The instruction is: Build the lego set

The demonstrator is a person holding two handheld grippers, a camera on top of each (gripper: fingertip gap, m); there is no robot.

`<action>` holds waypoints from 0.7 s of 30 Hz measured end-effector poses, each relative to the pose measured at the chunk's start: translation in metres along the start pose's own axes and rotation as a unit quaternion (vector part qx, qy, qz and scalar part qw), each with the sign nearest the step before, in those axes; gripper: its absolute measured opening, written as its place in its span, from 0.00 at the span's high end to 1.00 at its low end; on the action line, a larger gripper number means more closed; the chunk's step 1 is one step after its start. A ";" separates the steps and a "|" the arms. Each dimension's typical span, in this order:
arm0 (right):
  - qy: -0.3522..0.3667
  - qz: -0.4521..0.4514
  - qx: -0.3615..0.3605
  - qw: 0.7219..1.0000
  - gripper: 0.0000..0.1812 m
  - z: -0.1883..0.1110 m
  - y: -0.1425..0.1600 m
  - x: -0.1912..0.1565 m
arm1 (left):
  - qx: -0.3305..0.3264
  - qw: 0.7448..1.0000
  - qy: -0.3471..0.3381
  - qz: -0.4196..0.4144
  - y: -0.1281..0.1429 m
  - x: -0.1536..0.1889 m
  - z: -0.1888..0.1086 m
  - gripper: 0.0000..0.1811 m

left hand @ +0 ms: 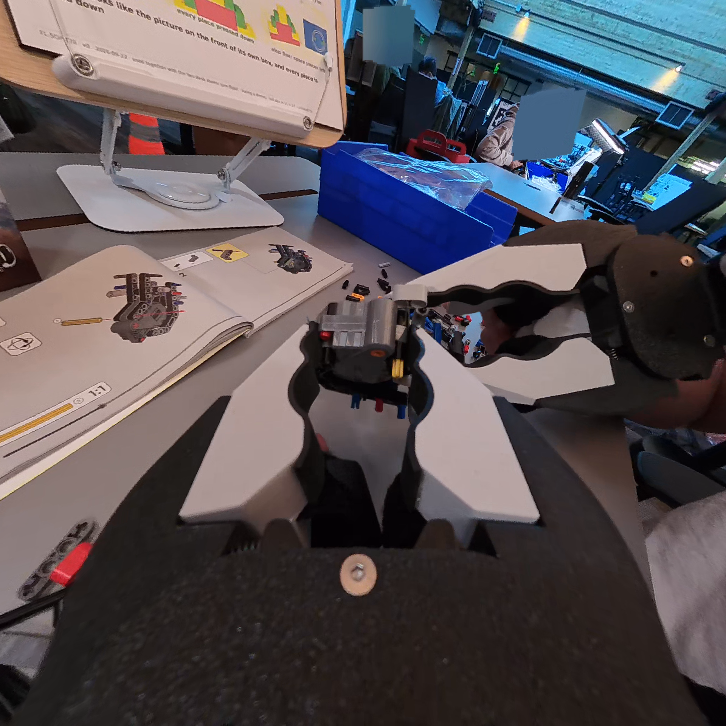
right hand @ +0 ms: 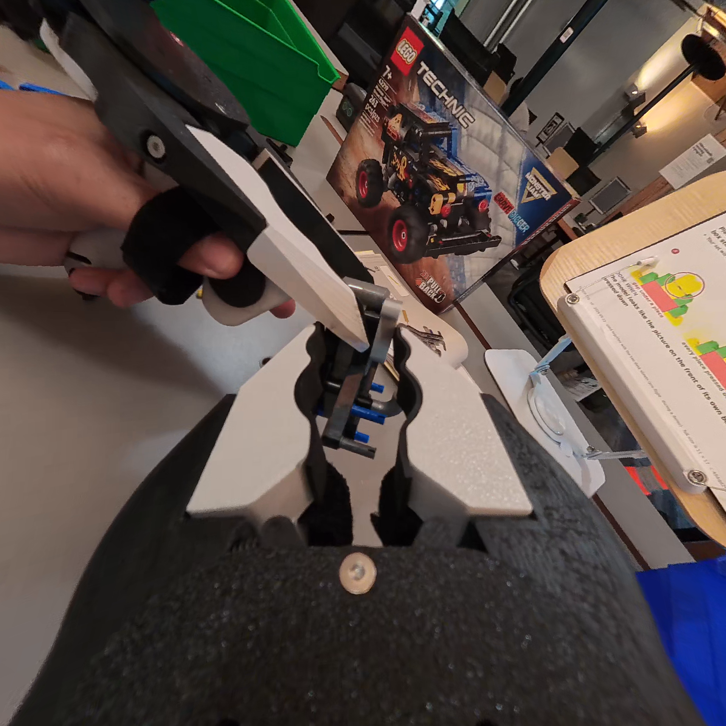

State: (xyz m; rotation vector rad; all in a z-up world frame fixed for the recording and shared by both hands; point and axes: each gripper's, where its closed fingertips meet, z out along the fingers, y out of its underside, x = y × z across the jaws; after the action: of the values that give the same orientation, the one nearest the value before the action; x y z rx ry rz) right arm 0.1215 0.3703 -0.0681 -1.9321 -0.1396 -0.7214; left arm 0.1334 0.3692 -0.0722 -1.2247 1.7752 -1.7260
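A partly built model point(left hand: 353, 326) of grey and black beams, with blue, red and yellow pins standing out, is pinched between the fingers of the left gripper point(left hand: 363, 334) and held clear of the table point(left hand: 137, 451). The right gripper point(right hand: 357, 341) is set around the model's far end, one finger against a light grey piece point(left hand: 410, 294) on top; whether it presses cannot be told. Judged against the truck on the set box point(right hand: 451, 176) beyond the right gripper, only a small core is built and most remains. Loose pins point(left hand: 369, 283) are scattered just beyond the left gripper, an open instruction booklet point(left hand: 157, 314) is spread to its left, and a blue bin point(left hand: 393, 208) is seen farther ahead. A busy workshop is visible behind.
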 end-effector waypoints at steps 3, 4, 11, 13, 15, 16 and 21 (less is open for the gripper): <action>-0.030 0.030 0.032 0.999 0.78 -0.008 -0.004 -0.001 | -0.001 1.000 0.007 0.014 -0.001 0.002 0.000 0.77; -0.041 0.050 0.048 0.997 0.76 -0.015 -0.005 0.002 | -0.002 1.000 0.005 0.027 -0.002 0.002 -0.001 0.77; -0.272 0.350 0.108 0.890 0.70 -0.040 0.000 0.023 | 0.051 0.990 0.027 0.127 -0.024 0.015 -0.015 0.77; -0.342 0.409 0.122 0.837 0.66 -0.042 -0.005 0.020 | 0.059 0.981 0.025 0.182 -0.026 0.022 -0.017 0.77; -0.358 0.374 0.092 0.851 0.63 -0.036 0.002 0.005 | 0.064 0.974 0.021 0.217 -0.025 0.029 -0.018 0.77; -0.346 0.342 0.084 0.870 0.62 -0.032 0.005 0.000 | 0.068 0.970 0.024 0.231 -0.025 0.033 -0.018 0.77; -0.355 0.294 0.082 0.883 0.65 -0.025 -0.001 -0.021 | 0.077 0.957 0.037 0.278 -0.021 0.052 -0.018 0.77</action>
State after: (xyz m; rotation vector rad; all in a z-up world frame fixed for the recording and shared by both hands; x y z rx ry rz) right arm 0.0939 0.3540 -0.0716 -1.8448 -0.0494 0.4102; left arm 0.0975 0.3425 -0.0335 -0.5254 1.7651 -1.5448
